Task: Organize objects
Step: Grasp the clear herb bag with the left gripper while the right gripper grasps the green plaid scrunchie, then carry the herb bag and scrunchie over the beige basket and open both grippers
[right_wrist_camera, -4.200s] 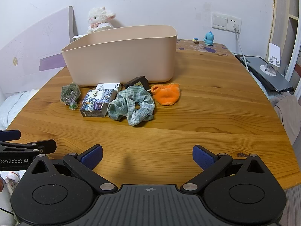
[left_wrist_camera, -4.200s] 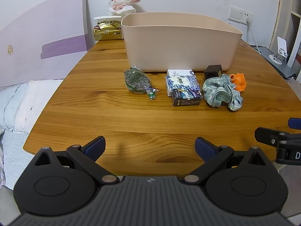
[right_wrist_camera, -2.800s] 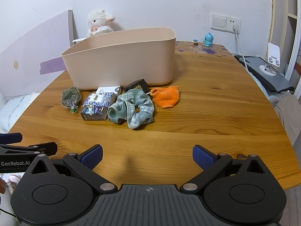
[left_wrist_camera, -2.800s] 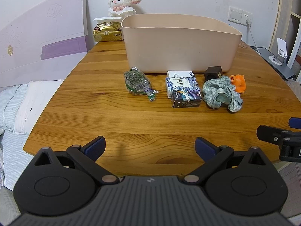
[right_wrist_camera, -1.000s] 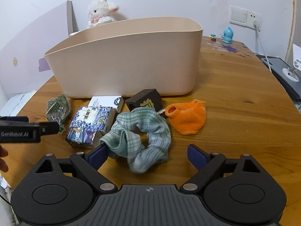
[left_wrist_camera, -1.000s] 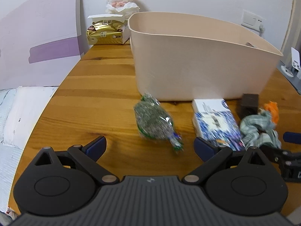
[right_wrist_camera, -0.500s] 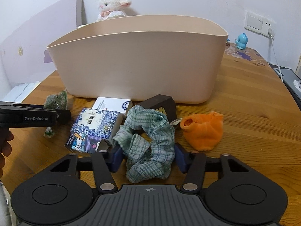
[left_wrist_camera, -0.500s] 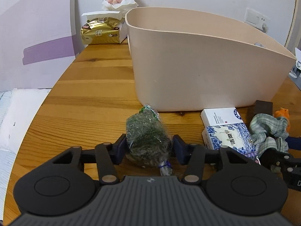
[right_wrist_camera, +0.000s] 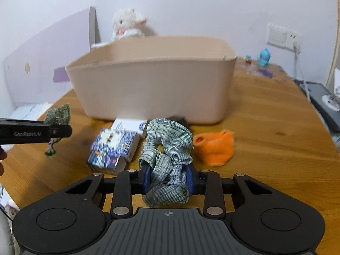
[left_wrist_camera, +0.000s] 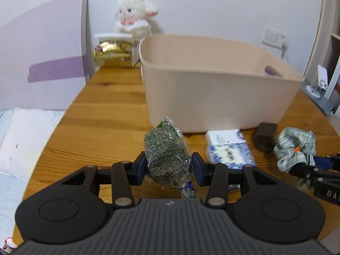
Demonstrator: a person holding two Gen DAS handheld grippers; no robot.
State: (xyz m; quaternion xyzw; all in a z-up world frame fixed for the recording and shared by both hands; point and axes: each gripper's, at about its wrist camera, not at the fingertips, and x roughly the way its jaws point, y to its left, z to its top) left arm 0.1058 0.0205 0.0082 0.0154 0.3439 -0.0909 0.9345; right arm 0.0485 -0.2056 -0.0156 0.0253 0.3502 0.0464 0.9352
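- The left gripper (left_wrist_camera: 169,167) is clamped on a clear cellophane bag of dried green herbs (left_wrist_camera: 167,155); both blue pads (left_wrist_camera: 141,166) press its sides, and the tied neck of the bag points back at the camera.
- In the right wrist view that same bag (right_wrist_camera: 58,114) sits in the left tool at about 9 o'clock, and looks lifted off the table, though blur makes this uncertain.
- The right gripper (right_wrist_camera: 169,179) is closed on a green plaid scrunchie (right_wrist_camera: 167,148), its fabric bunched between the jaws and looping up past the fingertips.
- In the left wrist view the scrunchie (left_wrist_camera: 294,146) appears at 3 o'clock, with the right tool's dark fingers under it.
- The beige plastic bin (right_wrist_camera: 153,87) stands at 12 o'clock in both views, its near wall facing the grippers; its inside floor is hidden.
- On the wooden table (right_wrist_camera: 276,138), just in front of the bin, lie a white card box (right_wrist_camera: 129,125) and a blue-and-white patterned box (right_wrist_camera: 112,148), touching each other, at about 10 o'clock from the right gripper.
- An orange knitted piece (right_wrist_camera: 214,147) lies just beside the scrunchie at 1 o'clock.
- A dark brown small box (left_wrist_camera: 264,138) sits near the bin's right corner, mostly hidden behind the scrunchie in the right wrist view.
- A white plush lamb (left_wrist_camera: 132,19) and a gold packet (left_wrist_camera: 112,54) sit behind the bin at 11 o'clock.
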